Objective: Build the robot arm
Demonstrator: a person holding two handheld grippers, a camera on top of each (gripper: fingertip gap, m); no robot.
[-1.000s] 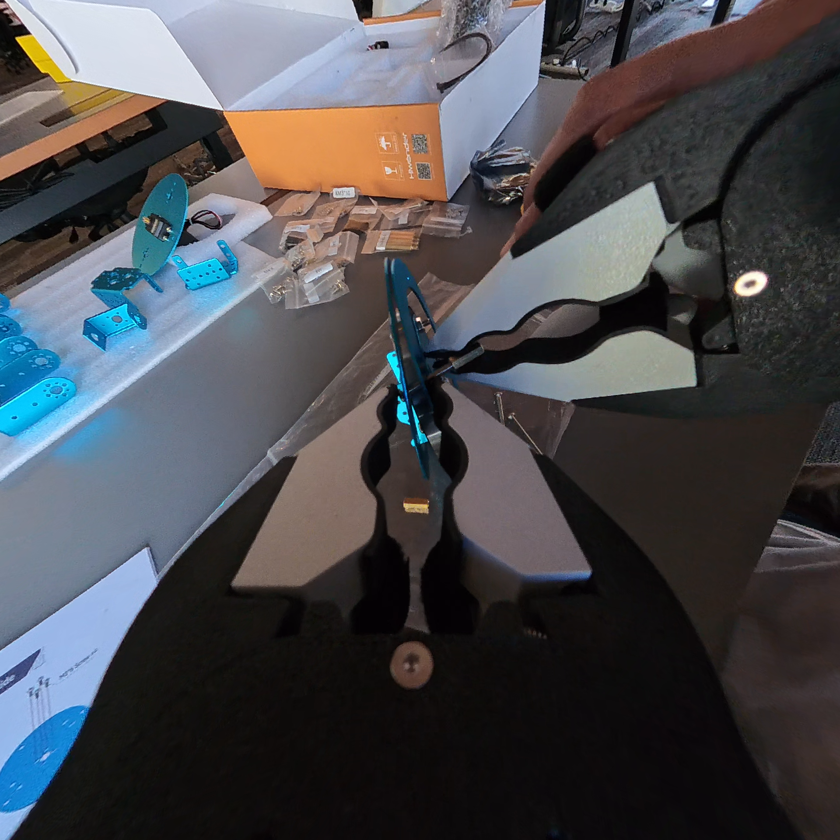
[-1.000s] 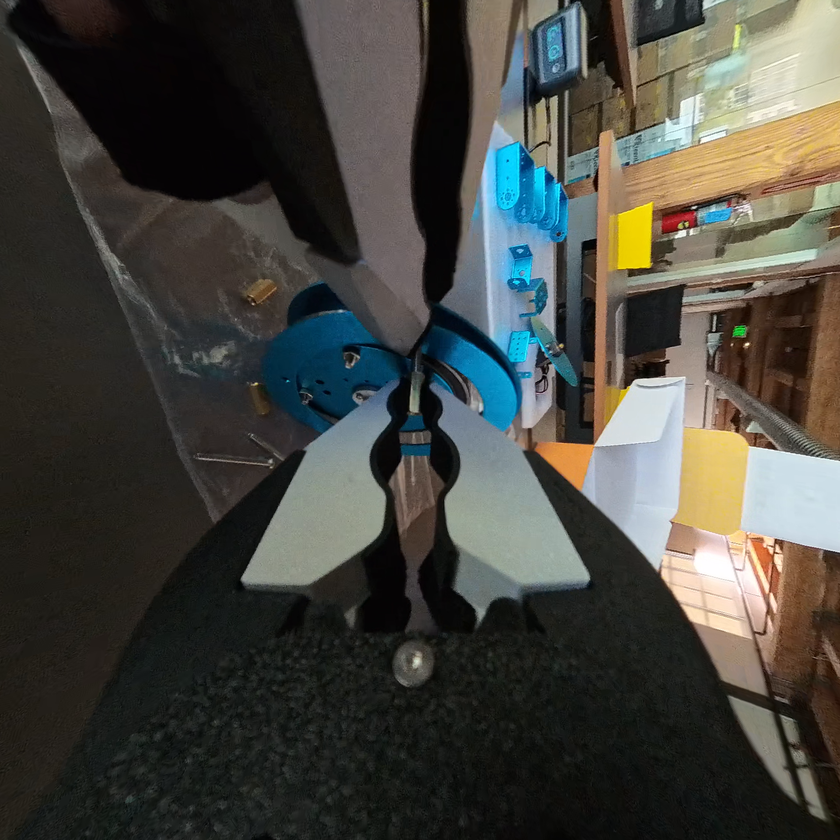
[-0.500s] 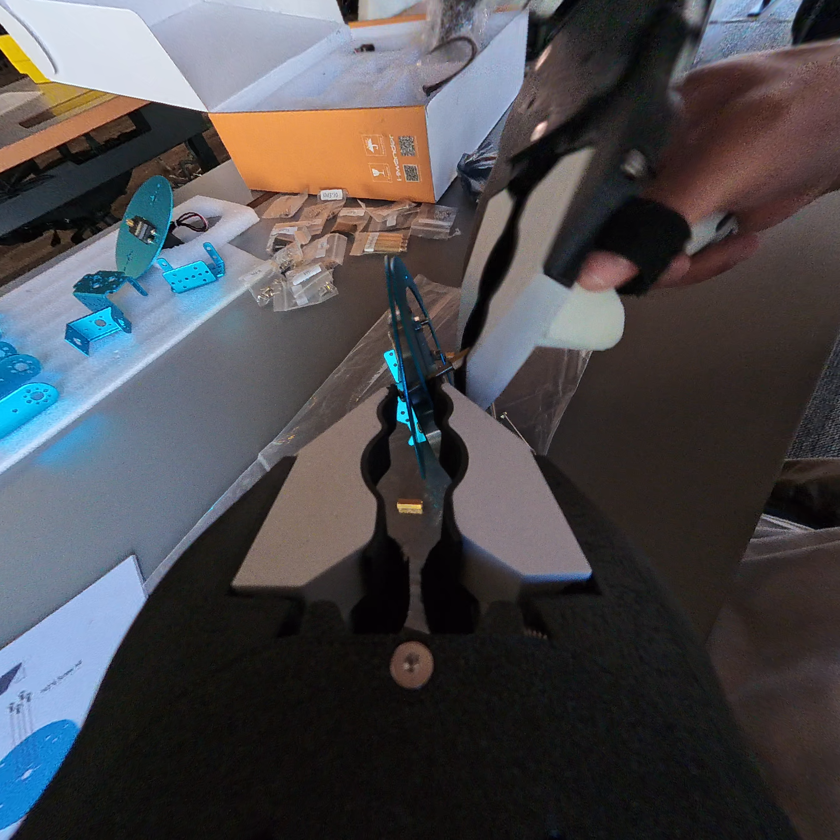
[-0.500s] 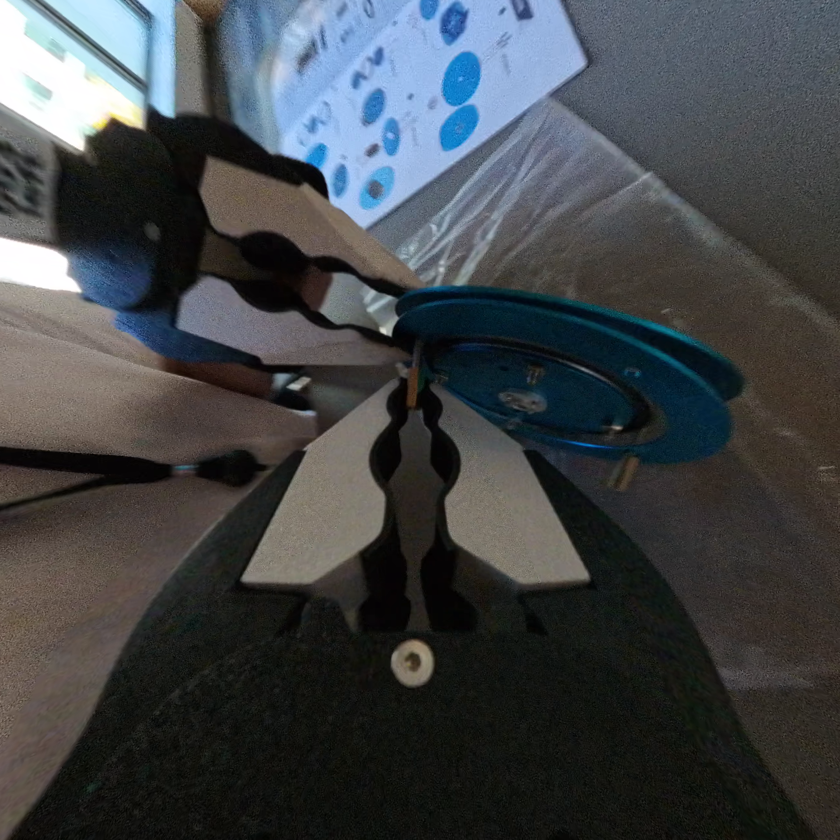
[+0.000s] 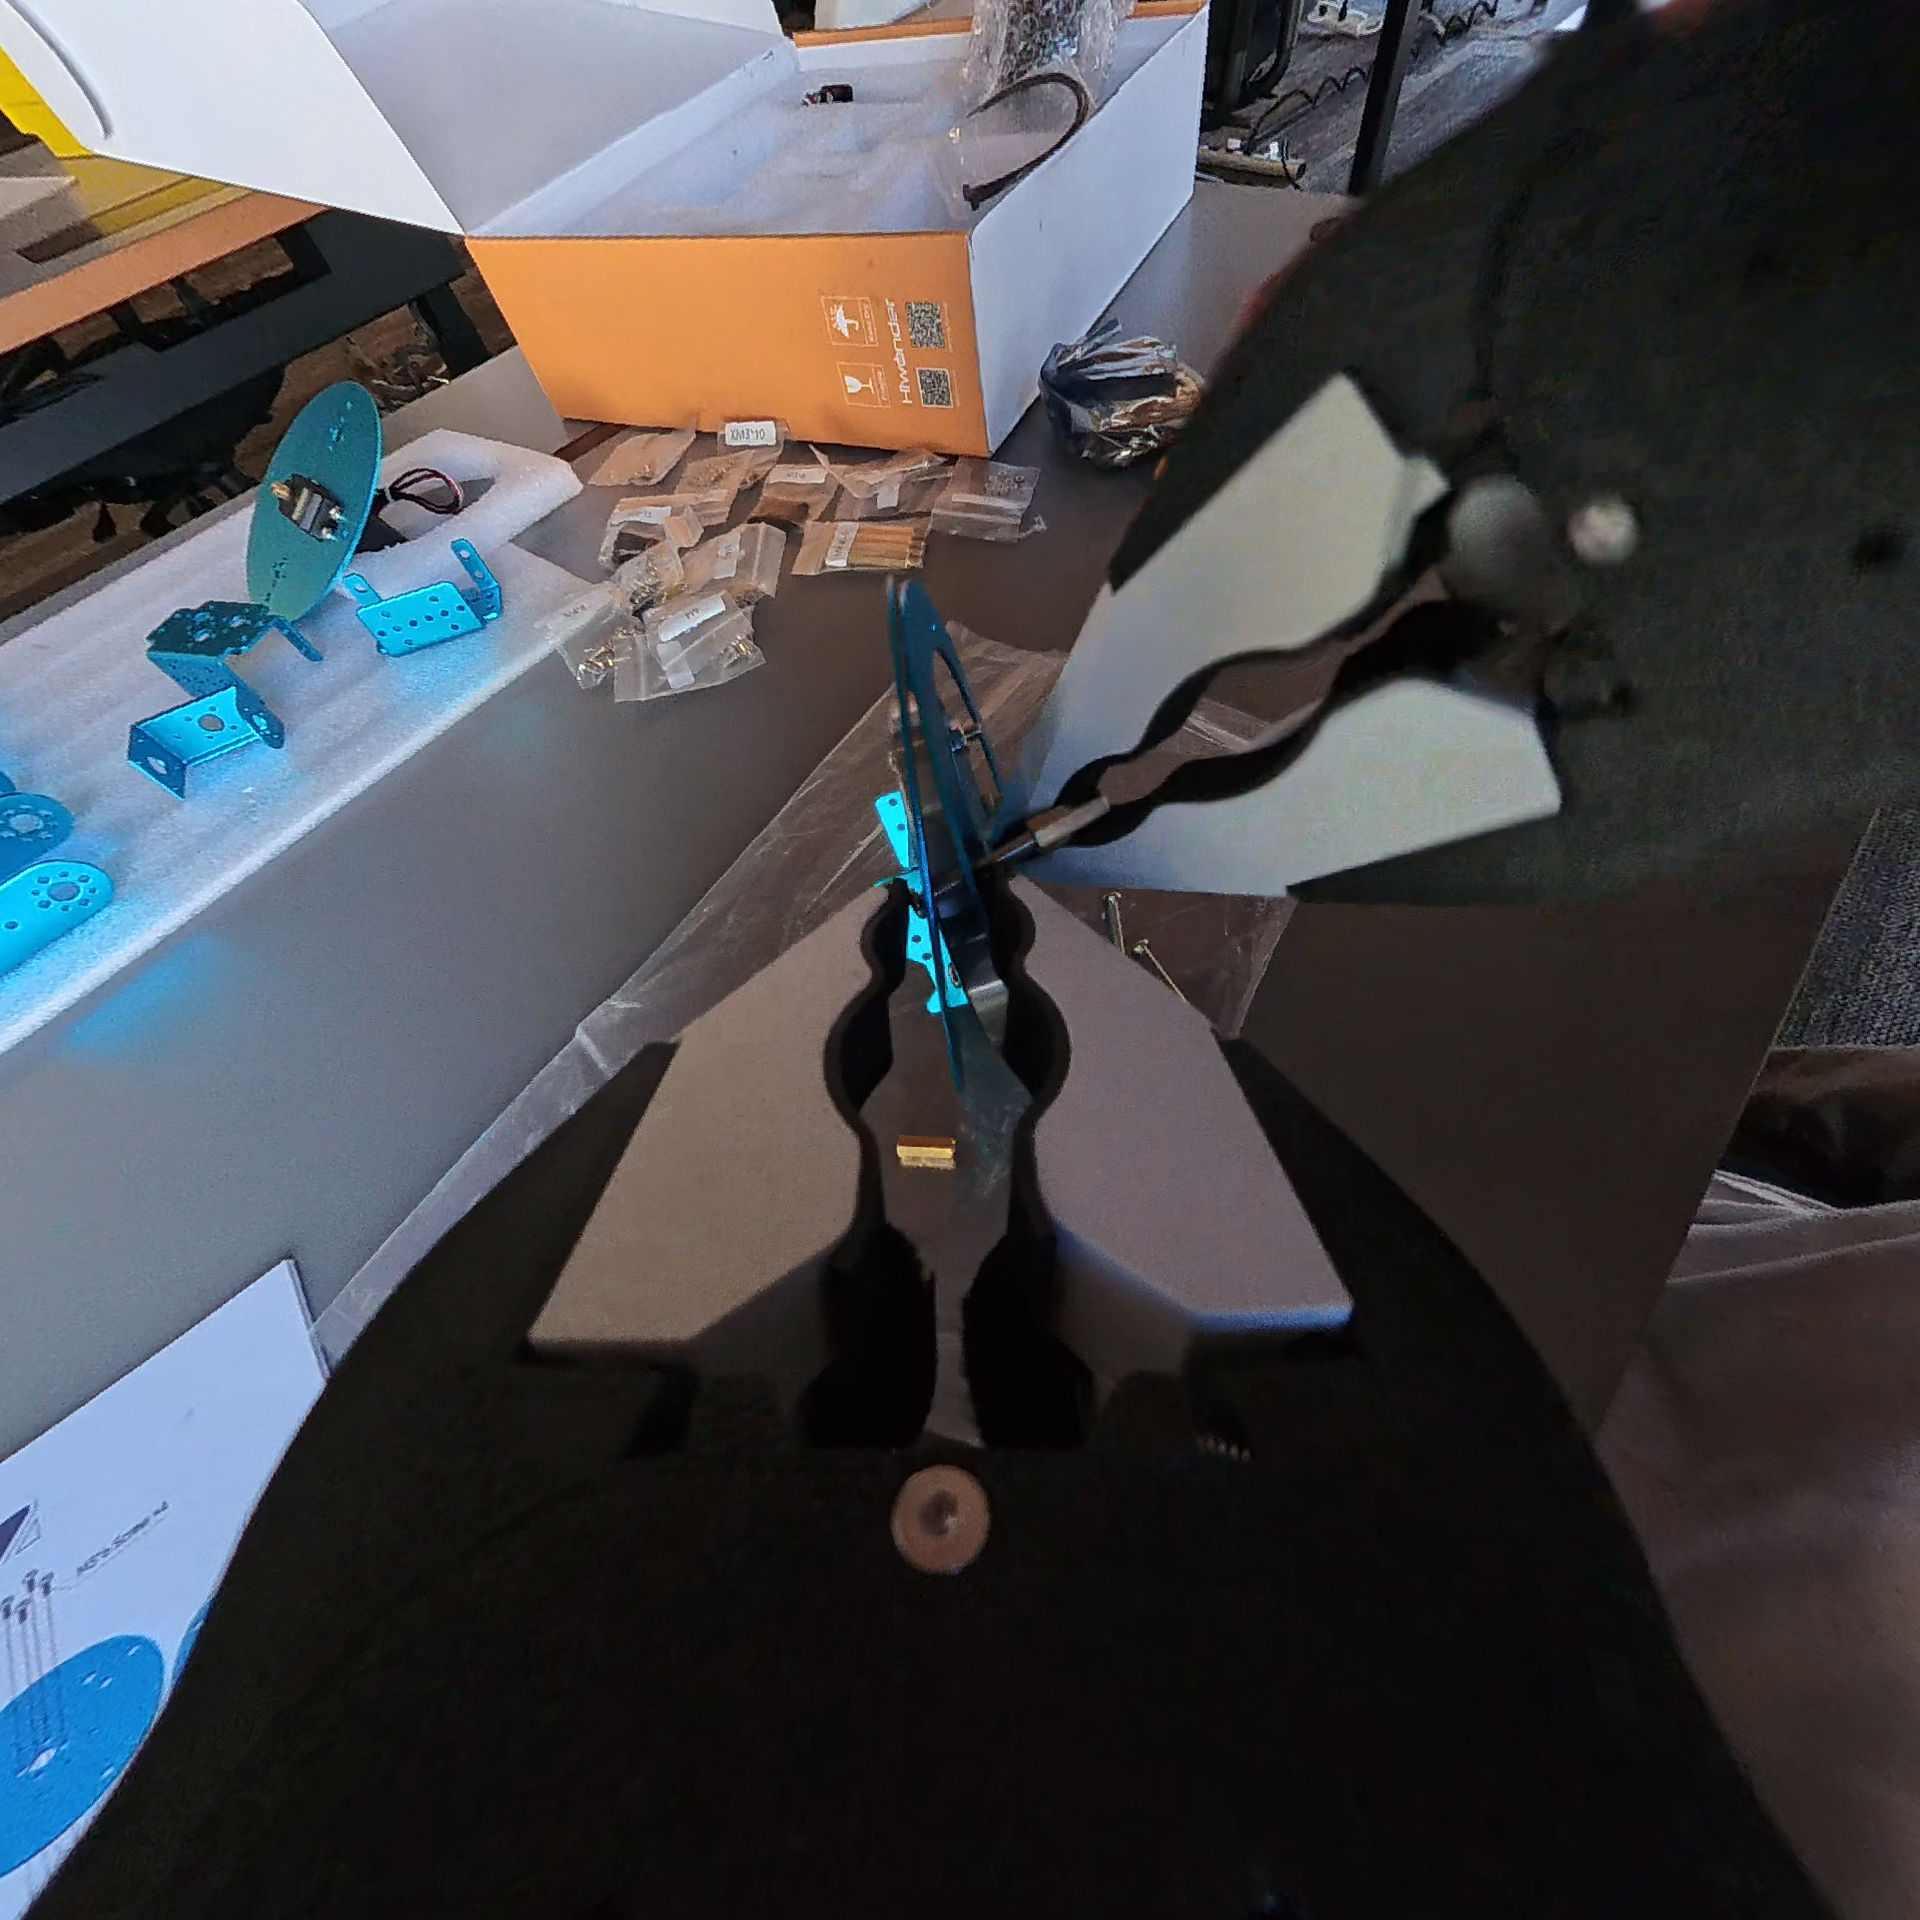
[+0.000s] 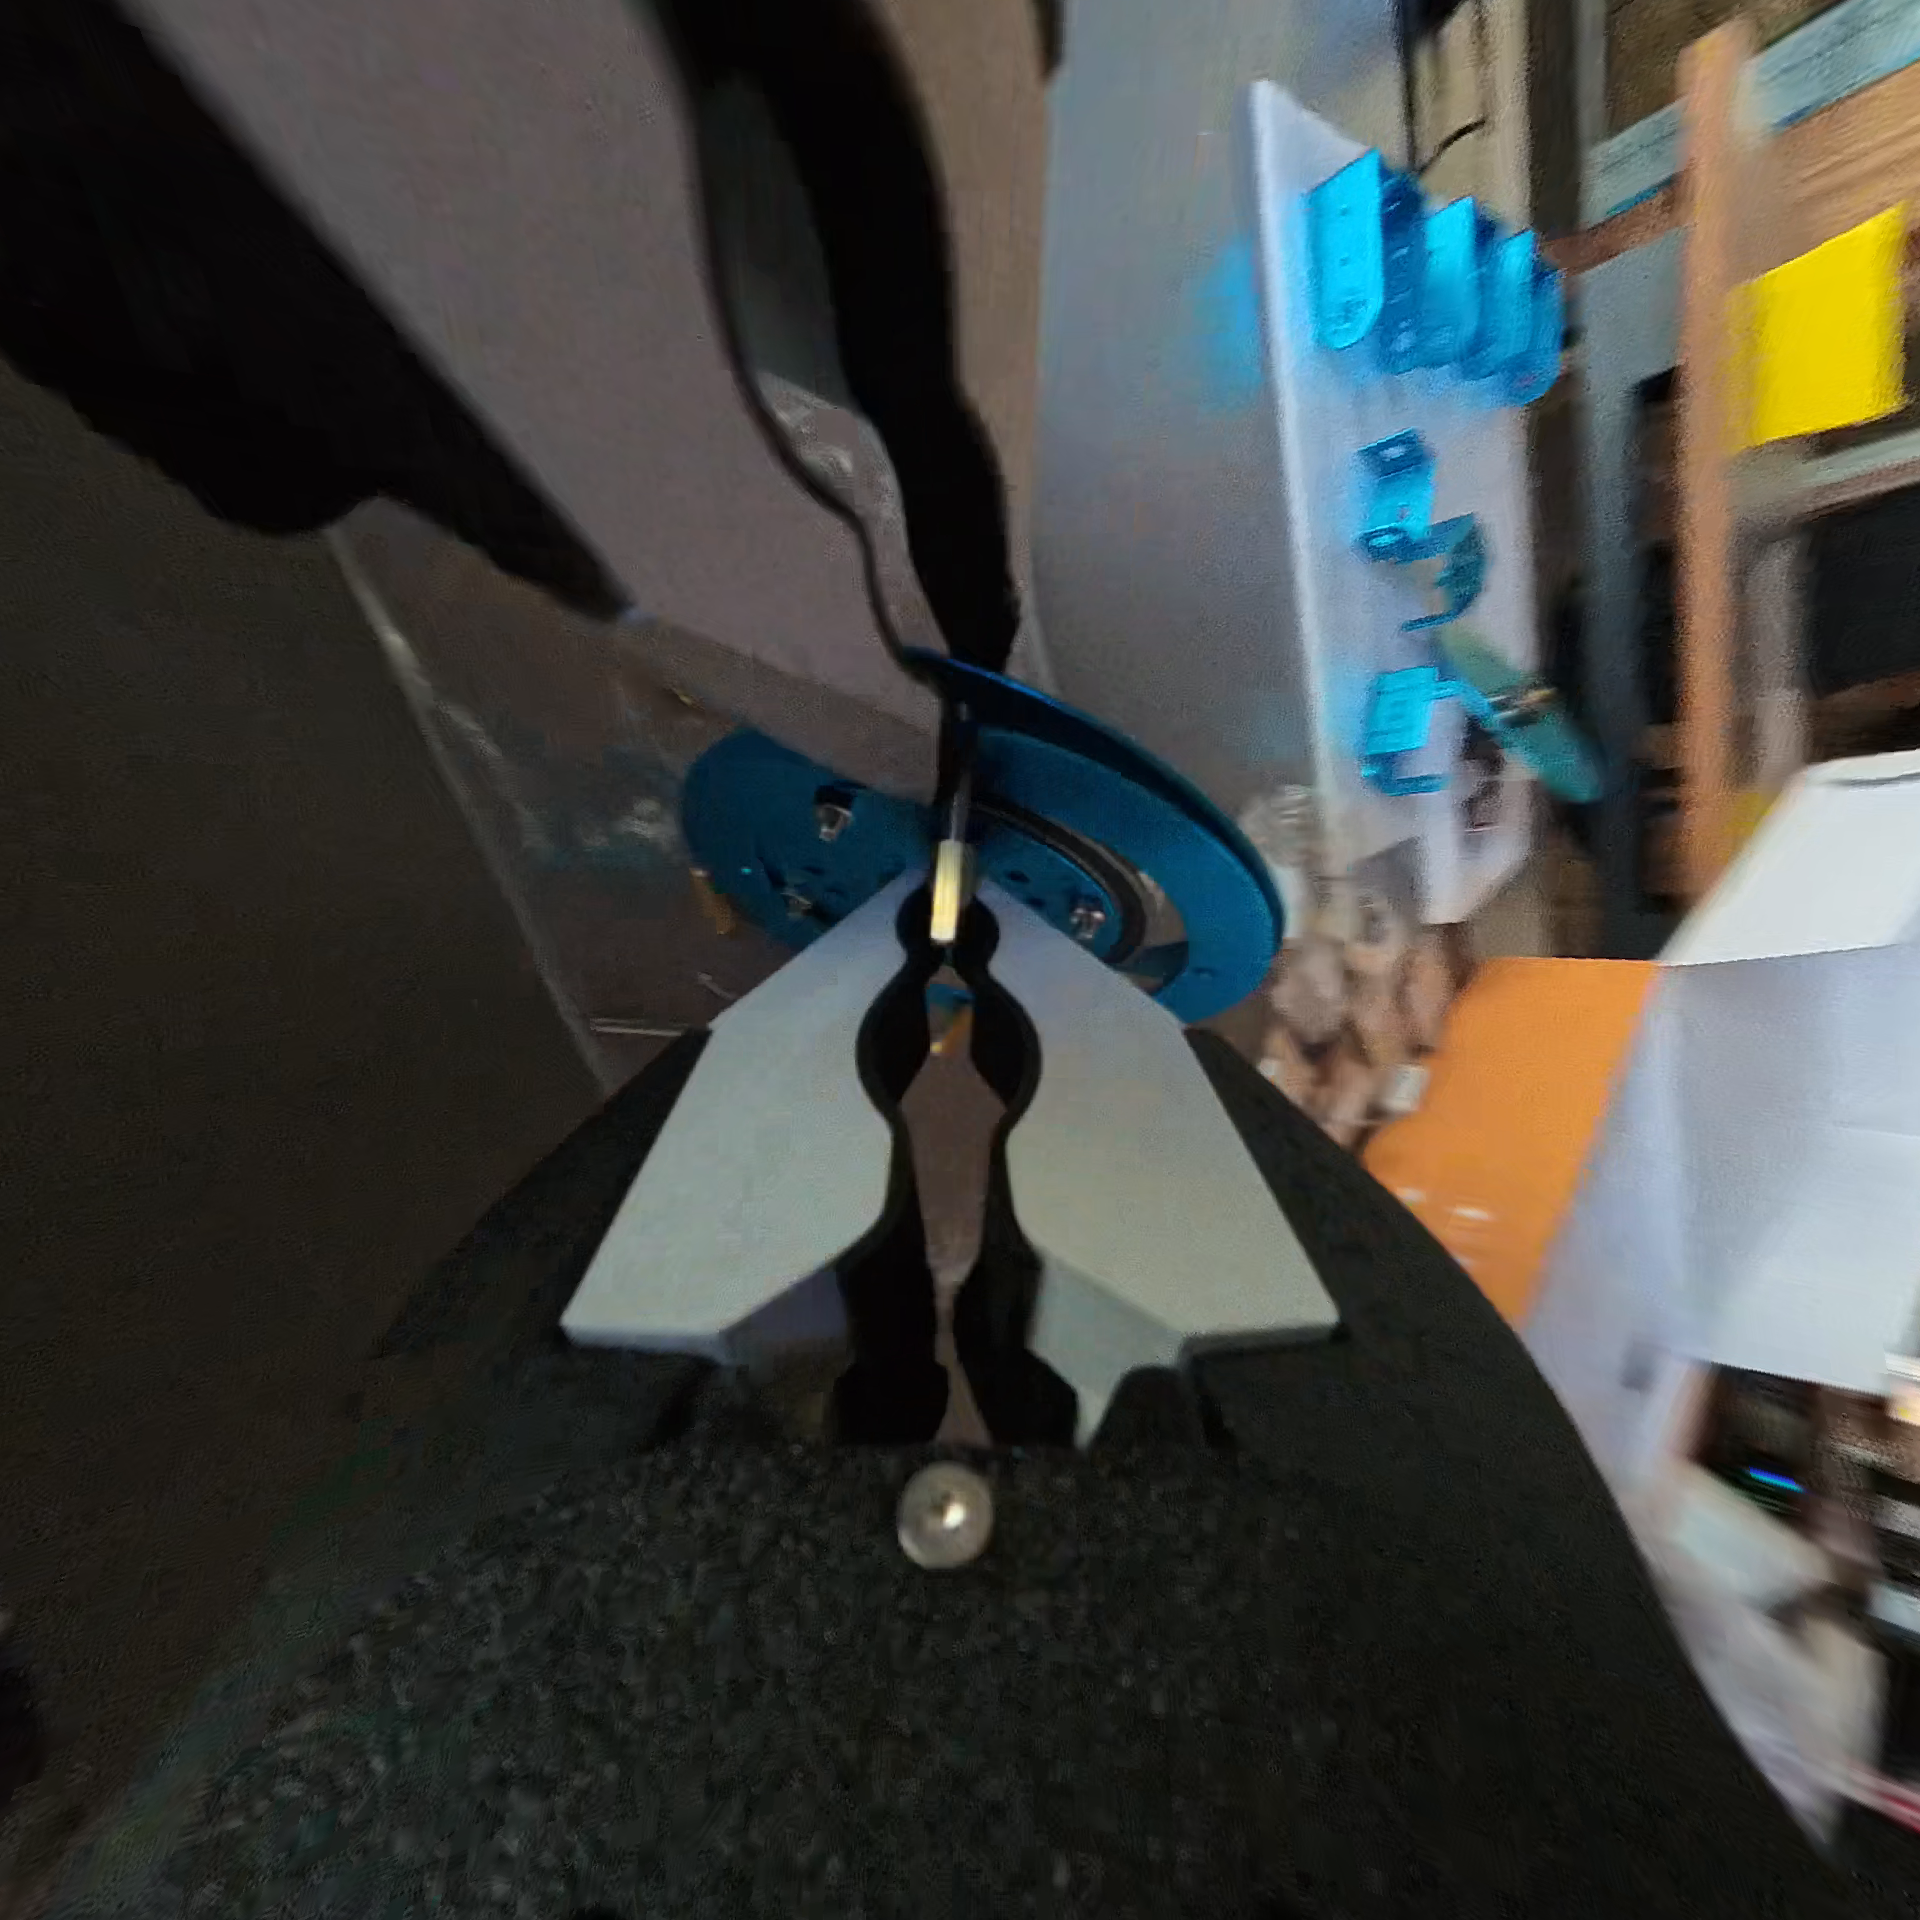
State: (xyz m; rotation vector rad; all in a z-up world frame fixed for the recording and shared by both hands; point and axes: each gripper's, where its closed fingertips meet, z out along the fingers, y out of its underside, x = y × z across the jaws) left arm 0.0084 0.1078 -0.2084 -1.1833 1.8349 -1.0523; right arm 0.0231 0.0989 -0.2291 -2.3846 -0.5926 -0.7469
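A blue metal disc assembly [image 5: 928, 790] stands on edge above a clear plastic sheet, a thin metal pin [image 6: 948, 896] touching its face.

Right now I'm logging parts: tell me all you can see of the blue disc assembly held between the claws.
The blue disc assembly is two round, anodised-looking metal plates stacked with a dark ring between, studded with small screws. It is held edge-on, clamped in the left claw. The right claw presses a slim silver pin against its face.

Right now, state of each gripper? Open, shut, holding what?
Left gripper: shut on the round blue metal disc assembly, held edge-on.
Right gripper: shut on a thin silver metal tool whose tip meets the disc assembly.
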